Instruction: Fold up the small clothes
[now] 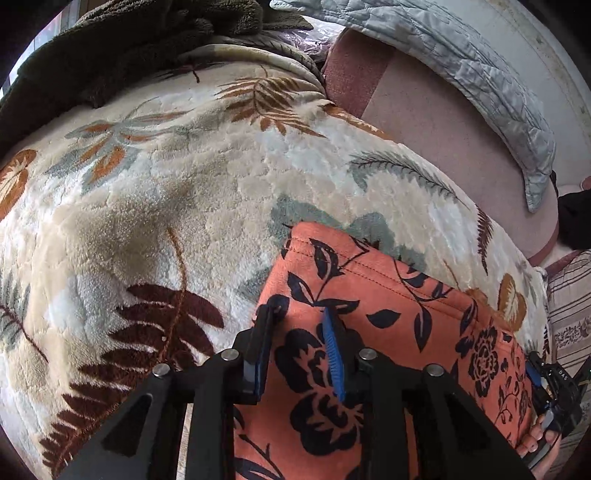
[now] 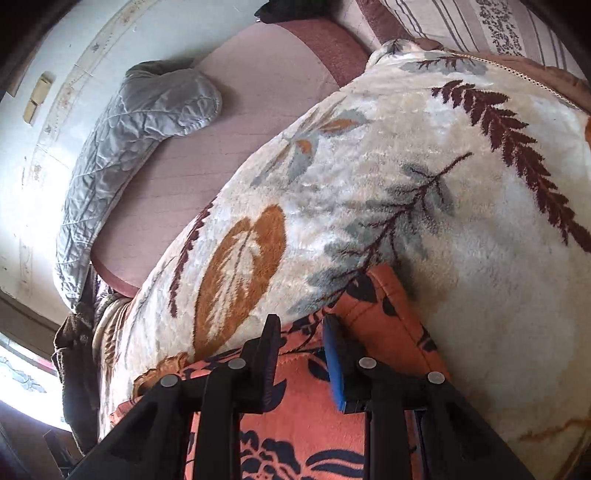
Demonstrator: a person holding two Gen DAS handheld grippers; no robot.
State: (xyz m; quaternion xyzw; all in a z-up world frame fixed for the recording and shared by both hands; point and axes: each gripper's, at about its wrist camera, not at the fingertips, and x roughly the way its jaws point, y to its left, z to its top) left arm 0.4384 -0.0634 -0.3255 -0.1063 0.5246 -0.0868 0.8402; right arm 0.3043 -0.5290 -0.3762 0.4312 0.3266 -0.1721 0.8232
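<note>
left wrist view: the left tongs (image 1: 301,325) point steeply down over an orange garment with black floral print (image 1: 388,332), which lies on a cream fleece blanket with fern and leaf motifs (image 1: 166,192) spread over a bed. the jaws stand partly apart, with a visible gap between the blue pads (image 1: 334,354); garment cloth shows in that gap and one black finger lies along the garment's left edge, but whether the pads press on the cloth cannot be told. a stitched hem crosses the garment's far end. at the lower right margin the right tongs (image 1: 535,373) appear at the garment's opposite edge, with part of a hand (image 1: 535,443) just below them.

right wrist view: the right tongs (image 2: 303,332) sit at the garment's far edge (image 2: 369,321), where it meets the blanket (image 2: 424,177). the jaws are narrowly apart with cloth rising between them; a firm grip cannot be confirmed.

surroundings: a pink mattress surface (image 1: 443,122) beyond the blanket, a grey quilted cover (image 2: 122,140) bunched along the pale wall, a dark brown fleece (image 1: 110,44) at the top left, and a striped pillow (image 2: 480,22).
</note>
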